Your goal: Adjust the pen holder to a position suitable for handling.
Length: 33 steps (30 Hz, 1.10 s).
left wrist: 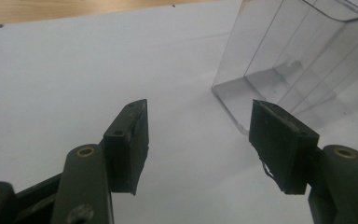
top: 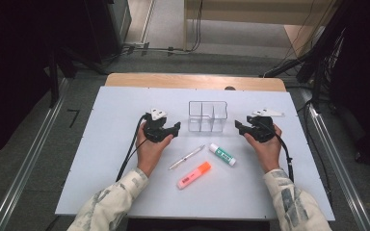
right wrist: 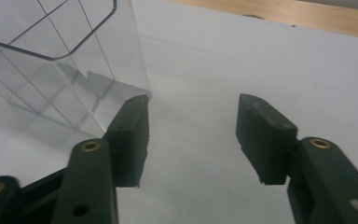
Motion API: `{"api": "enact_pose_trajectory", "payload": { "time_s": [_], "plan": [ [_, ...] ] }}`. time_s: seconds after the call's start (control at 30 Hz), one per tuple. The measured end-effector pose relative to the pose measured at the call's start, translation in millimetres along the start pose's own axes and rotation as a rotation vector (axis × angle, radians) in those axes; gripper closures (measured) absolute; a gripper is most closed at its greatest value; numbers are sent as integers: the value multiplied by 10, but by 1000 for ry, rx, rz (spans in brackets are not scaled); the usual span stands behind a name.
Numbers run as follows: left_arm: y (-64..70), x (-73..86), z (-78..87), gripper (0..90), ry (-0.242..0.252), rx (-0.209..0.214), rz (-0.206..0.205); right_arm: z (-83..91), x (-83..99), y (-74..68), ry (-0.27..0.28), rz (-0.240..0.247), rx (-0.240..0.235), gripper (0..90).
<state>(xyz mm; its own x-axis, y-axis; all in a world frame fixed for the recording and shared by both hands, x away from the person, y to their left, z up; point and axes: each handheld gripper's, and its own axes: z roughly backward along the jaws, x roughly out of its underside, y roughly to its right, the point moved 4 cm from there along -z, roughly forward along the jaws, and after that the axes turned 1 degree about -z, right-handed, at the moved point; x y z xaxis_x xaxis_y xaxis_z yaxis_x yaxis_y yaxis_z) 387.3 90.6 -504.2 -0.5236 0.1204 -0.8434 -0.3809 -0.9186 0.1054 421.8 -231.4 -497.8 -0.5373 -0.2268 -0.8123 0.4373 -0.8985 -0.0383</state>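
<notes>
A clear plastic organizer (top: 207, 116) with compartments stands upright at the middle back of the white board (top: 101, 159). My left gripper (top: 173, 129) rests to its left, open and empty; the left gripper view shows the organizer (left wrist: 303, 56) ahead on the right of the gripper (left wrist: 199, 133). On the organizer's right sits my right gripper (top: 239, 126), also open and empty; in the right gripper view the organizer (right wrist: 60, 60) stands at upper left of the gripper (right wrist: 192, 133). Nearer me lie a silver pen (top: 187, 157), a white glue stick (top: 222, 154) and an orange highlighter (top: 193, 175).
The white board lies on a wooden table (top: 195, 81) whose far edge shows behind it. Metal rails (top: 26, 163) run along both sides. Black cables (top: 127, 154) trail from the grippers toward me. Cables and furniture legs crowd the floor beyond the table.
</notes>
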Motion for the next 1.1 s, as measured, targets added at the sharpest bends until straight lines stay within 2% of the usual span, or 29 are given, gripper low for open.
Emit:
{"api": "enact_pose_trajectory", "payload": {
  "time_s": [0.03, 0.07, 0.13, 0.2, 0.23, 0.3, 0.4, 0.5, 0.57, 0.6, 0.73, 0.87, 1.1],
  "plan": [
    [-14, 16, 51, 378, 3, 0, -6, 0, 0, 0, 0, 0, 0, 381],
    [-31, 33, 103, 334, 9, -10, -14, 69, 27, 28, 2, 4, -3, 333],
    [-110, 98, 275, 317, 29, -20, -13, 148, 66, 43, 1, 0, -7, 279],
    [-179, 146, 382, 304, 40, -35, -13, 229, 114, 50, -5, 7, -10, 223],
    [-179, 146, 382, 289, 40, -35, -13, 269, 140, 54, -4, 15, -10, 210],
    [-289, 225, 517, 257, 44, -47, 15, 359, 197, 67, -6, 19, -14, 194],
    [-395, 308, 611, 221, 46, -61, 34, 483, 293, 108, -14, 20, -14, 184],
    [-456, 357, 657, 210, 42, -69, 44, 557, 368, 145, -19, -3, -25, 184],
    [-501, 395, 691, 210, 35, -79, 57, 652, 484, 180, -33, -30, -28, 184],
    [-523, 425, 724, 210, 40, -76, 79, 678, 511, 183, -33, -38, -32, 184],
    [-532, 439, 771, 211, 48, -75, 89, 768, 568, 170, -33, -33, -37, 184],
    [-517, 466, 832, 210, 57, -78, 86, 888, 615, 212, -24, -23, -18, 184],
    [-535, 478, 862, 211, 63, -79, 98, 899, 621, 276, -16, -41, -5, 184]
  ]
}}
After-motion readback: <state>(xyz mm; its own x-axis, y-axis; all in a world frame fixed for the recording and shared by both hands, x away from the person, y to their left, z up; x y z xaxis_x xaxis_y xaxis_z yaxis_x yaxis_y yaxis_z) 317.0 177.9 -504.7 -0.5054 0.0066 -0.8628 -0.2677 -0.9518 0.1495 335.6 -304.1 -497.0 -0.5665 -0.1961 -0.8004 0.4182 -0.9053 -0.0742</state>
